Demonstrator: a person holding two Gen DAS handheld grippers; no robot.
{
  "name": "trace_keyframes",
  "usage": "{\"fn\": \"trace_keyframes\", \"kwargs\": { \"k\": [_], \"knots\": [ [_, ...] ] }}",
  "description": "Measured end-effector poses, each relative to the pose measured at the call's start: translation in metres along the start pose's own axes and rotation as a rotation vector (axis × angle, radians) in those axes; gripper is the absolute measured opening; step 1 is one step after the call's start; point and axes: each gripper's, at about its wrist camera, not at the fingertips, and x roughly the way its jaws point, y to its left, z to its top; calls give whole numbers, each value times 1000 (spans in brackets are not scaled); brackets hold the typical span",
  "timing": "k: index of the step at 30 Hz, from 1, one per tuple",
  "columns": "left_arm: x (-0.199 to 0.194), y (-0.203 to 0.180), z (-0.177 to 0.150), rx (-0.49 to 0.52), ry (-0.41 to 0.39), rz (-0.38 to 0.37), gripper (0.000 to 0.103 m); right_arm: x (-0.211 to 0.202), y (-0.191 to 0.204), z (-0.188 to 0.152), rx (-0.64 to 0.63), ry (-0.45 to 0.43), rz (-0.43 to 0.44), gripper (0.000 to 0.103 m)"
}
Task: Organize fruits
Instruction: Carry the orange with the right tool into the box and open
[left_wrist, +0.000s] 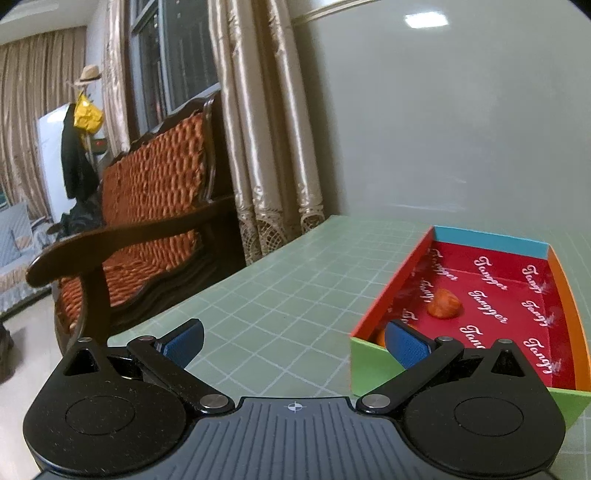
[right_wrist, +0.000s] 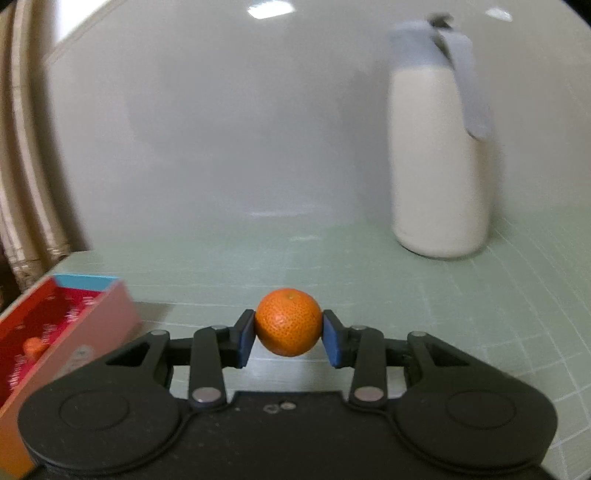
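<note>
A: Okay, fruit first. Where was it?

B: One orange (right_wrist: 288, 322) was clamped between the blue pads (right_wrist: 245, 339) of the right gripper (right_wrist: 288, 339), lifted off the green grid mat (right_wrist: 424, 295). Another small orange fruit (left_wrist: 444, 303) lay inside the box (left_wrist: 373, 365), on its red printed floor.

A: Left gripper?

B: Left gripper (left_wrist: 295, 345) was spread wide, nothing between the fingers. Its right pad (left_wrist: 404, 347) sat over the box's near green wall; whether it touched, couldn't tell.

A: Box relative to the held orange?

B: Off to the left of it in the right wrist view, apart.

A: Background?

B: White bottle with a grey lid (right_wrist: 441, 147) stood on the mat, back right, near the wall. Wooden bench with orange cushions (left_wrist: 147, 221) and curtains (left_wrist: 266, 129) were beyond the table's left edge.
</note>
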Motion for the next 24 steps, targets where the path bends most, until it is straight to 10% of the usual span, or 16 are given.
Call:
{"fn": "trace_keyframes", "kwargs": {
  "k": [24],
  "knots": [
    [8, 86, -11, -151, 35, 135, 103, -21, 170, -20, -264, 59, 351, 37]
  ]
}}
